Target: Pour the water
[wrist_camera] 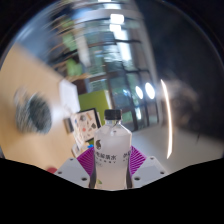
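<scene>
Hand-held gripper (112, 172) pinches the water bottle (112, 150) upright, cap on top. Looks like the carry step; next it needs a cup beside the bottle to tip into.

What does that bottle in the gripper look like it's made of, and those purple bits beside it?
The bottle looks like clear plastic: light passes through its body, with a white cap and a printed label wrapped round it. The purple pads on the gripper fingers look ridged and matte, probably rubber or soft plastic, though that is uncertain. They seem to press the bottle on both sides.
</scene>
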